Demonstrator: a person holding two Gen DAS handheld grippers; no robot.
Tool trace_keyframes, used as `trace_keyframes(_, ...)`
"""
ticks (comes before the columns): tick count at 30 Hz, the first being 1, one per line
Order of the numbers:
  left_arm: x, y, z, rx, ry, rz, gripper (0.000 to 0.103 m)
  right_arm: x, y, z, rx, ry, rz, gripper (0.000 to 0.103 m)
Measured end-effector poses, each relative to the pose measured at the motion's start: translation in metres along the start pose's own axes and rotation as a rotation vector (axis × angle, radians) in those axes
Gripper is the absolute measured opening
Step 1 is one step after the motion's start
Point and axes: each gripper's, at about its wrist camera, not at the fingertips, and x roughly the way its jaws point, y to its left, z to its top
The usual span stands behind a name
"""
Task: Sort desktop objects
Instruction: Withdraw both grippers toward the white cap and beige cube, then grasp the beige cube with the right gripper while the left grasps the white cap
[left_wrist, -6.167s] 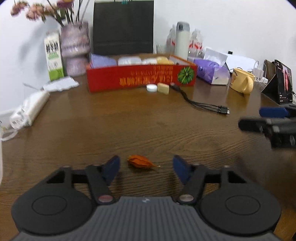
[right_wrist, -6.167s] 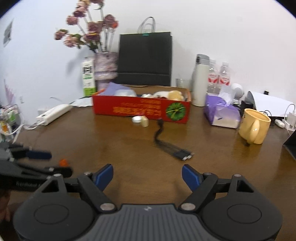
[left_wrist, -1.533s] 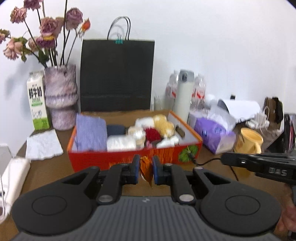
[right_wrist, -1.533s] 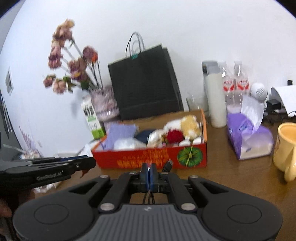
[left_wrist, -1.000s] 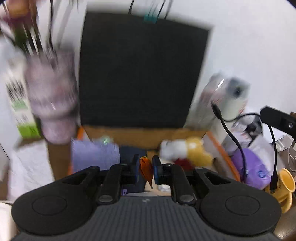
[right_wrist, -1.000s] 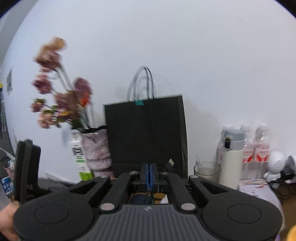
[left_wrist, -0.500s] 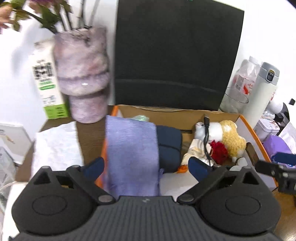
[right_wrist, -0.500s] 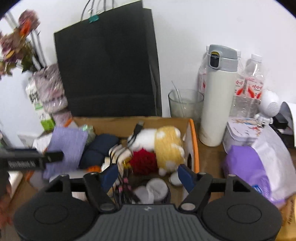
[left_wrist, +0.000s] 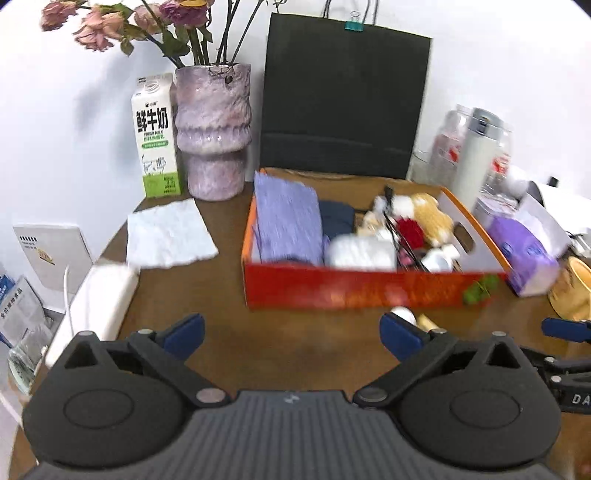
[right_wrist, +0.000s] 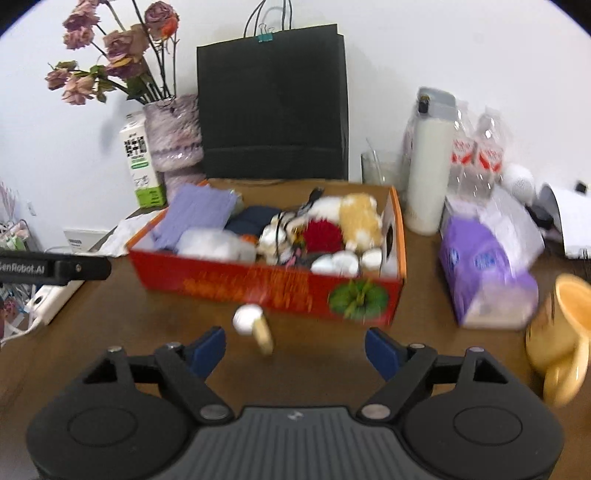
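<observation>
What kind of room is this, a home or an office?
Hard to say, perhaps an office desk or home table: a vase of dried roses, a milk carton, a tissue pack and a yellow mug.

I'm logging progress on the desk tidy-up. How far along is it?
The red box already holds a cable, plush toys and cloths. Both the left gripper and right gripper are open and empty. A white round piece and tan block remain on the table.
</observation>
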Motion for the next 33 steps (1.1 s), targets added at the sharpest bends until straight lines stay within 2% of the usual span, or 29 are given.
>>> trace_keyframes(7,-0.038,-0.009,-0.068,0.043,-0.034,-0.028,0.103,-0.029,0.008,-0.065,-0.003,0.001,0.006,0.082)
trace_keyframes(11,-0.055,-0.010,-0.094,0.061,-0.063,-0.060,0.103,-0.043,0.005,-0.091,0.026,-0.005,0.017,0.080)
trace_keyframes(13,-0.060,-0.011,-0.103,0.091,-0.072,-0.077,0.103,-0.047,0.004,-0.098,0.033,-0.006,0.032,0.071)
trace_keyframes(14,-0.062,-0.012,-0.107,0.102,-0.076,-0.075,0.103,-0.048,0.005,-0.100,0.031,-0.004,0.034,0.070)
trace_keyframes(18,-0.061,-0.014,-0.112,0.114,-0.116,-0.092,0.102,-0.050,0.009,-0.100,0.009,-0.028,0.050,0.062)
trace_keyframes(21,-0.049,-0.013,-0.107,0.107,-0.100,-0.100,0.099,-0.041,0.012,-0.097,-0.020,-0.020,0.049,0.061)
trace_keyframes(24,-0.035,-0.016,-0.099,0.126,-0.096,-0.106,0.097,-0.026,0.011,-0.089,-0.033,-0.004,0.054,0.053)
trace_keyframes(31,0.004,-0.020,-0.079,0.136,-0.073,-0.130,0.092,0.041,0.010,-0.041,-0.044,0.011,0.097,0.045)
trace_keyframes(33,0.015,-0.022,-0.075,0.141,-0.065,-0.145,0.087,0.063,0.013,-0.029,-0.054,0.014,0.120,0.044)
